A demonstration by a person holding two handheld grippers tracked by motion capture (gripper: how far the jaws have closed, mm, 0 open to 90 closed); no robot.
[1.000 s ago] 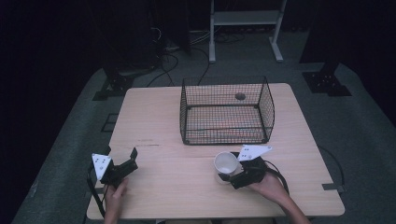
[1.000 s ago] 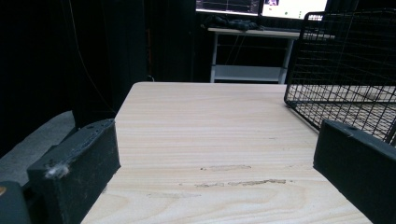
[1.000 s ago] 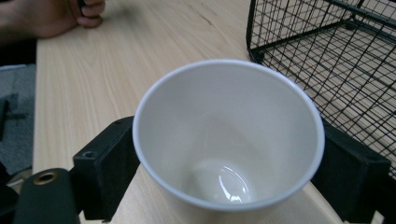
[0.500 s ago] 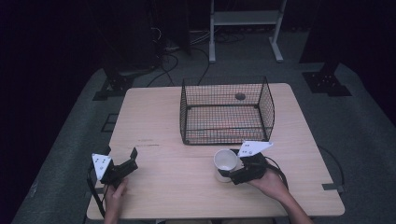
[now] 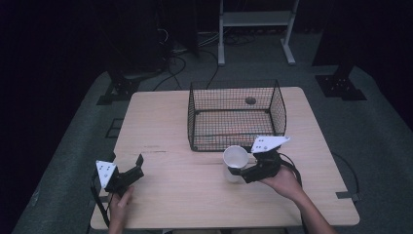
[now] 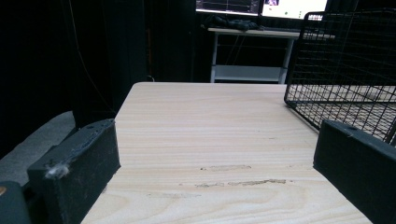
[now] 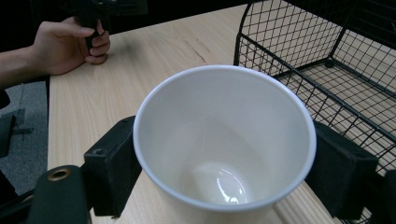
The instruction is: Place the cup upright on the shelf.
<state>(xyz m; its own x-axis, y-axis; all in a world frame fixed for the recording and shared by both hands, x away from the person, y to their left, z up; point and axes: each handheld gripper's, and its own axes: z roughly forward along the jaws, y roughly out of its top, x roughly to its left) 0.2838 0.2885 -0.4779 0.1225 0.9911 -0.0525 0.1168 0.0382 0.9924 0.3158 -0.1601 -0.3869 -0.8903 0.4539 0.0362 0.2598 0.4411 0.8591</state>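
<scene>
A white paper cup (image 5: 235, 157) is held upright just above the table (image 5: 195, 195), in front of the black wire basket (image 5: 234, 146). My right gripper (image 5: 239, 170) is shut on it, one black jaw pressing on each side of the cup wall. In the right gripper view the cup (image 7: 224, 154) is empty and the right gripper (image 7: 229, 175) clamps it below the rim. My left gripper (image 5: 134, 168) rests at the table's near left, open, with nothing between its jaws. The left gripper view shows the left gripper (image 6: 215, 172) over bare wood.
The basket (image 6: 345, 70) stands at the table's middle back, with a small dark thing (image 5: 250, 100) at its far side. The basket's near wall (image 7: 299, 60) is close to the right of the cup. A hand (image 7: 70, 44) holds the left gripper across the table. Cables trail off the front edge.
The right gripper and the cup have risen a little off the table, closer to the basket's near wall. The left gripper has stayed put.
</scene>
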